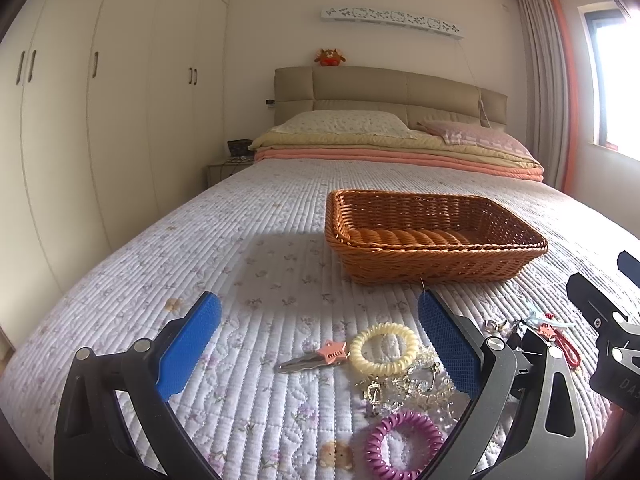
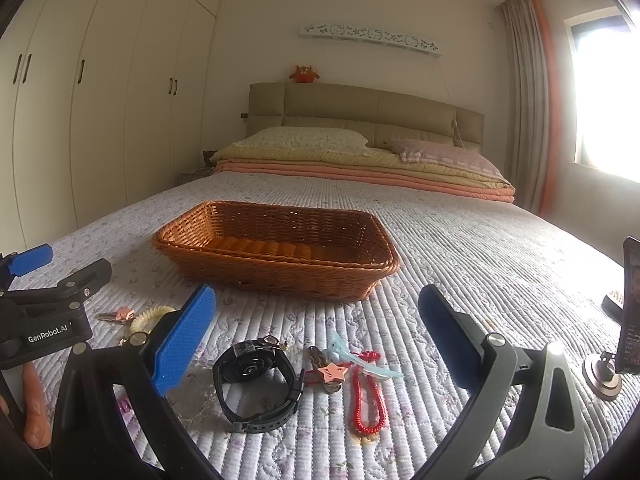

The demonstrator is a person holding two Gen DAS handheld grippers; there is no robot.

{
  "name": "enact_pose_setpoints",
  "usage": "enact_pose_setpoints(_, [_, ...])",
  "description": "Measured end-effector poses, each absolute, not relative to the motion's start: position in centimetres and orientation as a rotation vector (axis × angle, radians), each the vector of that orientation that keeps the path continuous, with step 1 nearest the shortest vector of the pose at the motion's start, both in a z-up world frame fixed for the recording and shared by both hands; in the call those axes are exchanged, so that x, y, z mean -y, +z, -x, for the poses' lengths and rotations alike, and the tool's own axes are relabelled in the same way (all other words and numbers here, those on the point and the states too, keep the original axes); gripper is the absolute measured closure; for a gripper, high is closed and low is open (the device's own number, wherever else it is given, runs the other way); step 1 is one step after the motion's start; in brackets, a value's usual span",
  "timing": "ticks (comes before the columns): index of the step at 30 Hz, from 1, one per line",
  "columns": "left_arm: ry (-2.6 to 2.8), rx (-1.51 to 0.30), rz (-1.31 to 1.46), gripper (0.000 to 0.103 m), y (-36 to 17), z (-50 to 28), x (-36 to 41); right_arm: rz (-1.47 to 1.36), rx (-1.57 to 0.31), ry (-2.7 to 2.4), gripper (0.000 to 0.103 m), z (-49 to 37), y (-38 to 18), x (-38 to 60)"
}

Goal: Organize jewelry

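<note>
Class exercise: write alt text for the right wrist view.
An open right gripper hovers over a quilted bed, above a black watch, a red bead string and a star-tagged key; an empty wicker basket sits beyond.

In the left wrist view, the right finger pad (image 1: 450, 344) hides part of a tangle of clear-beaded jewelry (image 1: 404, 384). In the right wrist view, a phone (image 2: 632, 308) is cut off at the right edge, its screen too blurred to read; the window (image 2: 604, 96) is blown out.
</note>
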State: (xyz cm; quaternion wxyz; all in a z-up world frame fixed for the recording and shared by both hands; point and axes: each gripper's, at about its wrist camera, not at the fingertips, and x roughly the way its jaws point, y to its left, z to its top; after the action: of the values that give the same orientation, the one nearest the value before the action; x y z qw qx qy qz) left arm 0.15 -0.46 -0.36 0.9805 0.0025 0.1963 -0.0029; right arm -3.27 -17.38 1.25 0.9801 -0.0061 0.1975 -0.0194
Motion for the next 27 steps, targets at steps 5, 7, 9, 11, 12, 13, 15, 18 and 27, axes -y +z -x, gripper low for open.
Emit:
enact_pose_setpoints(5, [-0.007, -0.394, -0.009, 0.007, -0.4, -0.1, 0.9, 0.005, -0.406, -0.039, 0.006, 3.1, 1.2, 17.6])
enact_pose_setpoints(7, [-0.010, -0.399, -0.009, 0.007, -0.3, -0.1, 0.7, 0.003, -0.411, -0.034, 0.006, 3.0, 1.2, 17.6])
enact_pose_setpoints(9, [-0.014, -0.410, -0.007, 0.007, -0.3, -0.1, 0.6, 0.003, -0.415, -0.033, 0.006, 3.0, 1.1, 17.6])
enact_pose_setpoints(11, [-0.013, -0.416, -0.013, 0.007, -0.3, -0.1, 0.6, 0.003, -0.415, -0.033, 0.006, 2.9, 1.1, 17.5])
enact_pose_setpoints(12, [-0.012, -0.419, -0.023, 0.007, -0.3, -0.2, 0.6, 0.004, -0.414, -0.034, 0.006, 2.9, 1.1, 17.6])
enact_pose_setpoints(13, [-0.011, -0.415, -0.028, 0.007, -0.3, -0.3, 0.6, 0.004, -0.414, -0.036, 0.006, 2.9, 1.1, 17.5])
enact_pose_setpoints(15, [-0.013, -0.426, -0.024, 0.007, -0.3, -0.3, 0.6, 0.004, -0.414, -0.035, 0.006, 2.9, 1.1, 17.5])
enact_pose_setpoints(18, [-0.027, -0.425, -0.008, 0.007, -0.4, -0.3, 0.3, -0.007, -0.423, -0.036, 0.006, 2.5, 0.9, 17.6])
enact_pose_setpoints(27, [-0.085, -0.422, 0.122, 0.008, -1.3, -1.4, -2.2, -0.058, -0.495, -0.077, 0.006, 0.9, 0.1, 18.8])
